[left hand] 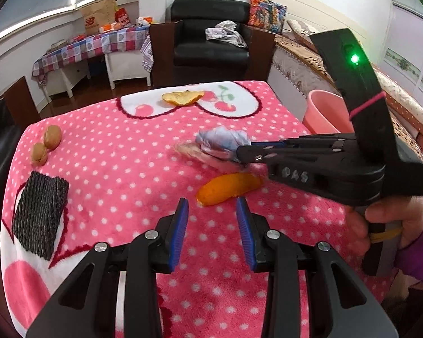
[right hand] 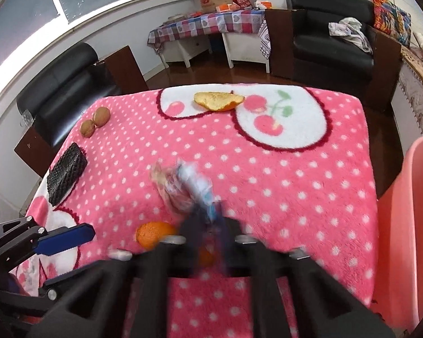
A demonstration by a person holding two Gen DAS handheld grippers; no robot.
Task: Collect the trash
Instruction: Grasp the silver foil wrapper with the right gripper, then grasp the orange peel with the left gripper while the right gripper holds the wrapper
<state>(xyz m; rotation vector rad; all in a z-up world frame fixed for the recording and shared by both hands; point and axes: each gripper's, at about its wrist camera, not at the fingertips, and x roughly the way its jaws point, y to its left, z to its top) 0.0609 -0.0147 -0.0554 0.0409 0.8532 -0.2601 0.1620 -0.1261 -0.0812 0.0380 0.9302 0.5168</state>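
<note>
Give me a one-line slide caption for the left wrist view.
Right gripper shut on crumpled wrapper above pink dotted tablecloth; left gripper open near orange peel.

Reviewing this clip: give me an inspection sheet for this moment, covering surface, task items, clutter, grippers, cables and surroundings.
Surface: pink polka-dot blanket over the table.
Task items: crumpled wrapper; near orange peel; far orange peel; two walnuts; pink bin beside the table.
Clutter: black foam net.
Grippers: left gripper open, empty, above the blanket; right gripper shut on the crumpled wrapper.
Cables: nothing seen.
Surroundings: black armchair, checked side table, bed.
</note>
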